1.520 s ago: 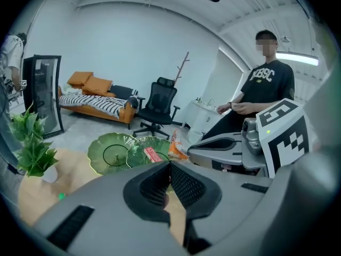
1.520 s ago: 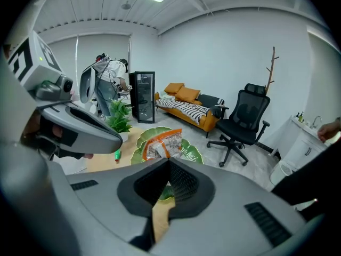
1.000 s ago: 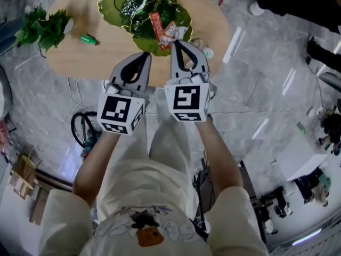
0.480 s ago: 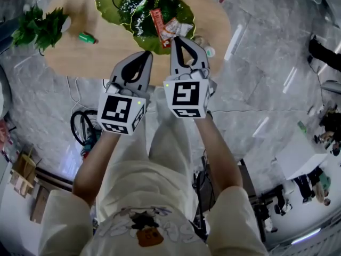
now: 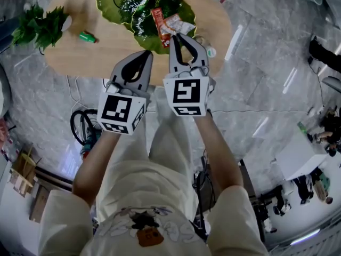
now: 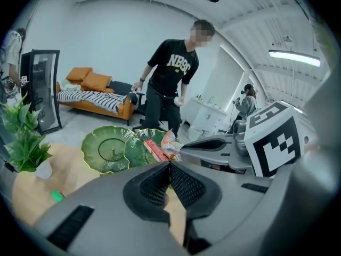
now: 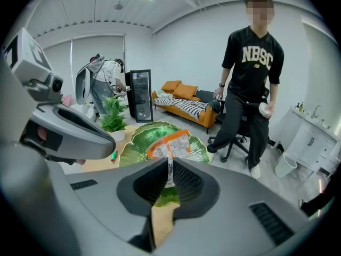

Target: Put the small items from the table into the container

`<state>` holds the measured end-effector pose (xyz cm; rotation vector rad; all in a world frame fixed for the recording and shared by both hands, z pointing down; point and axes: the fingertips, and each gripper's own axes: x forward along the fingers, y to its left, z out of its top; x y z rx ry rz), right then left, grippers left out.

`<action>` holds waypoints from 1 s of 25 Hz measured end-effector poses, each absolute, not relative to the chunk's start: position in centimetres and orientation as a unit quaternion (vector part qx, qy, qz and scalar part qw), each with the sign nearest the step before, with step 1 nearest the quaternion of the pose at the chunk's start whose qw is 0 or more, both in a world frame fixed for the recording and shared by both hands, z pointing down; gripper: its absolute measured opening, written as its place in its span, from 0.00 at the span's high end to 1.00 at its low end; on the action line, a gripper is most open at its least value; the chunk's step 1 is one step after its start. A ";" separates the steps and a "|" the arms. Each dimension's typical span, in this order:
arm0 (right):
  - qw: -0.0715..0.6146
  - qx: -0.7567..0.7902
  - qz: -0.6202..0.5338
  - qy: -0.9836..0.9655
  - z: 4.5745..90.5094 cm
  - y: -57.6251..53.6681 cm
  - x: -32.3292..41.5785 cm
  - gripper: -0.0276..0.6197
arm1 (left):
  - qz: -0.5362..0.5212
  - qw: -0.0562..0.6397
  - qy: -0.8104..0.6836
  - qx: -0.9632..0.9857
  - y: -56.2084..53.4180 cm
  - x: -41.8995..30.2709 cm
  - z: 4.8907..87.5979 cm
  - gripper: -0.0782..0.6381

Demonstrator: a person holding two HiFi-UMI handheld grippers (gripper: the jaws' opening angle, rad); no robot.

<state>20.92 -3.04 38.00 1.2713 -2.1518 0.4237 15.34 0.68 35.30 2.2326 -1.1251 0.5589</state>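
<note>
glossy dish [image 5: 109,7], wood tbl [image 5: 106,55], shiny pkt [image 5: 179,25]

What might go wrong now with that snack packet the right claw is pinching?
The right gripper pinches the snack packet only by a thin edge, so it may slip out before it settles in the leaf-shaped dish. The small green item lies near the potted plant; reaching for it might knock the plant.

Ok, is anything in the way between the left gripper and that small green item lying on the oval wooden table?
Nothing visible. The small green item lies alone on the oval wooden table, with only bare tabletop between it and the left gripper. The green leaf-shaped dish sits off to the side.
</note>
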 end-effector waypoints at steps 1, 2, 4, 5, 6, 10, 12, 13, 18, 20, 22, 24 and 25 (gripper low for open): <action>0.297 0.479 0.161 -0.810 38.0 -3.0 20.9 0.94 | 0.209 0.285 -0.421 0.835 0.7 15.3 35.2 0.88; 0.296 0.479 0.163 -0.810 37.9 -2.9 20.9 0.94 | 0.208 0.285 -0.422 0.835 0.6 15.3 35.2 0.88; 0.293 0.478 0.168 -0.811 37.9 -2.8 20.9 0.93 | 0.208 0.284 -0.423 0.835 0.7 15.2 35.0 0.88; 0.293 0.478 0.171 -0.810 37.9 -2.7 20.9 0.92 | 0.208 0.283 -0.423 0.835 0.7 15.2 34.9 0.88; 0.293 0.477 0.173 -0.810 37.9 -2.7 20.9 0.90 | 0.208 0.283 -0.424 0.835 0.6 15.2 34.8 0.88; 0.291 0.481 0.176 -0.808 37.5 -2.7 21.1 0.87 | 0.206 0.282 -0.425 0.835 0.6 15.1 34.4 0.88; 0.290 0.483 0.172 -0.808 37.2 -2.6 21.1 0.86 | 0.205 0.280 -0.426 0.836 0.7 15.0 34.2 0.88; 0.289 0.483 0.171 -0.809 37.1 -2.6 21.0 0.86 | 0.204 0.280 -0.426 0.836 0.8 14.9 34.1 0.88; 0.285 0.490 0.162 -0.808 36.2 -2.4 21.0 0.86 | 0.201 0.275 -0.428 0.837 1.0 14.7 33.5 0.88; 0.283 0.492 0.158 -0.808 35.6 -2.3 21.0 0.86 | 0.200 0.273 -0.429 0.838 1.0 14.6 33.1 0.88; 0.282 0.490 0.155 -0.810 35.1 -2.1 20.8 0.86 | 0.199 0.271 -0.431 0.838 1.1 14.5 32.6 0.88; 0.280 0.487 0.153 -0.813 34.7 -1.9 20.5 0.86 | 0.197 0.268 -0.433 0.838 1.0 14.4 32.2 0.88; 0.278 0.486 0.151 -0.815 34.6 -2.0 20.4 0.86 | 0.195 0.264 -0.434 0.839 0.8 14.3 32.1 0.88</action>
